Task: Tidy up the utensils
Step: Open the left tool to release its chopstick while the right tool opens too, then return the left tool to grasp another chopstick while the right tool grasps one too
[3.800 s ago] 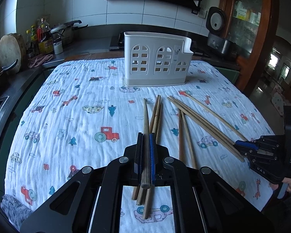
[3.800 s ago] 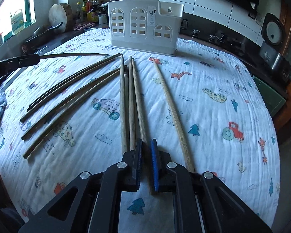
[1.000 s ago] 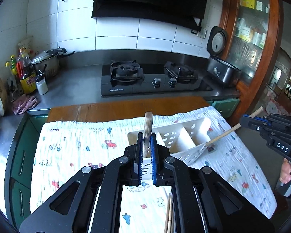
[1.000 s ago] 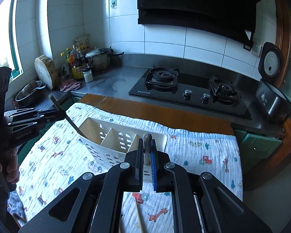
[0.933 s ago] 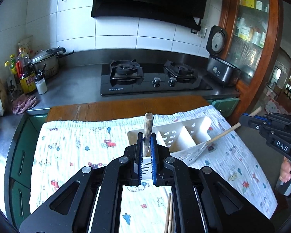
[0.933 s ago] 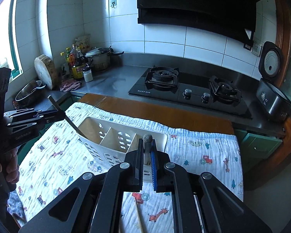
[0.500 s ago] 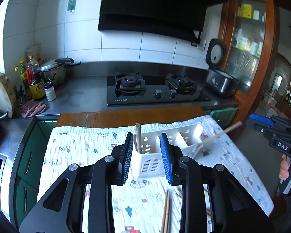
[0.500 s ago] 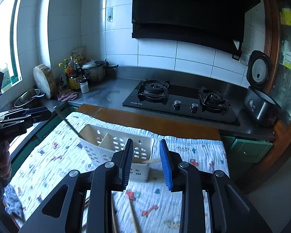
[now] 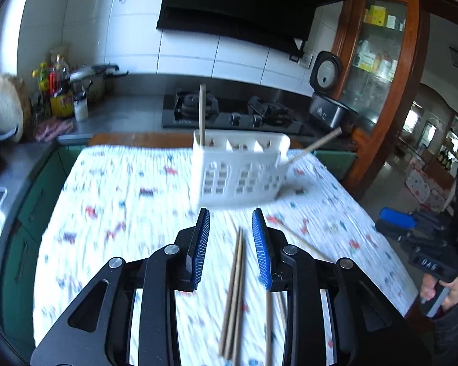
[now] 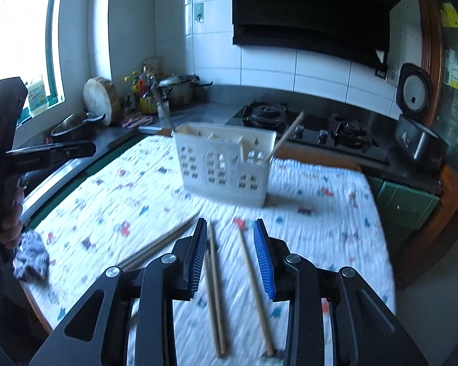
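A white utensil caddy (image 9: 238, 170) (image 10: 226, 167) stands on the far part of the patterned cloth (image 9: 122, 213). One chopstick (image 9: 202, 113) stands upright in its left end; another (image 9: 317, 145) (image 10: 285, 135) leans out of its right end. My left gripper (image 9: 230, 244) is open over loose chopsticks (image 9: 235, 299) lying on the cloth, with nothing held. My right gripper (image 10: 231, 253) has its jaws opening, also with nothing held, above a pair of chopsticks (image 10: 215, 289) and a single one (image 10: 255, 286). Each gripper also shows in the other's view: the right gripper (image 9: 394, 222) and the left gripper (image 10: 49, 152).
More chopsticks (image 10: 158, 244) lie to the left on the cloth. A grey rag (image 10: 30, 256) sits at the table's left edge. Behind the table are a gas stove (image 9: 229, 113), a rice cooker (image 9: 326, 106), a pot and bottles (image 9: 58, 91), and a wooden cabinet (image 9: 378, 61).
Both grippers let go of the chopsticks they held over the caddy, opened, and drew back and lower over the cloth. The two chopsticks now stand in the caddy.
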### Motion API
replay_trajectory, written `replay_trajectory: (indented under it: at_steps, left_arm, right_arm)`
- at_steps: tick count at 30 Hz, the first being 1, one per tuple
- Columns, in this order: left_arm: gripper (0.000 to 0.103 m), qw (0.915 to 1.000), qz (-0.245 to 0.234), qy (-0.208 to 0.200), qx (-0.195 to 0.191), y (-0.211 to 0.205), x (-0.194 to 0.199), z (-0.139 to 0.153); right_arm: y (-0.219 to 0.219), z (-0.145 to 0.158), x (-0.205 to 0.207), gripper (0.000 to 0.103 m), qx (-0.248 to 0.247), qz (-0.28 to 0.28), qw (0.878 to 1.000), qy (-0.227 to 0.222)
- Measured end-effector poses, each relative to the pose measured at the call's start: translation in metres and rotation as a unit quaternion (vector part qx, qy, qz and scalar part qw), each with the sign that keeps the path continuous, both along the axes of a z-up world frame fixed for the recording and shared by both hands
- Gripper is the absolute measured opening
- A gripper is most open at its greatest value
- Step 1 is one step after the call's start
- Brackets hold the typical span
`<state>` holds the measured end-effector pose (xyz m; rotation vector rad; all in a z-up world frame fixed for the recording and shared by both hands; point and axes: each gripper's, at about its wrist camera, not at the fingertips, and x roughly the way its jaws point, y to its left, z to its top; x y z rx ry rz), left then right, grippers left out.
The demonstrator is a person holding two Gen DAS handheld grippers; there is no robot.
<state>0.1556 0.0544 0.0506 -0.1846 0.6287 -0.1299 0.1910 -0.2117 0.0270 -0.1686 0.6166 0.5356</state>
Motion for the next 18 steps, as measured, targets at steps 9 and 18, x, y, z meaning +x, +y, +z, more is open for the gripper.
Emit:
replay_trajectory:
  at_steps: [9, 18]
  left_arm:
    - [0.029, 0.9986, -0.006, 0.052, -0.003, -0.008, -0.039, -0.064]
    - [0.029, 0.9950, -0.003, 0.100, -0.009, -0.003, -0.046, -0.111]
  right_arm:
    - [-0.006, -0.070, -0.032, 0.033, -0.023, -0.013, 0.999, 0.031]
    - [-0.008, -0.116, -0.021, 0.022, -0.046, -0.005, 0.995, 0.084]
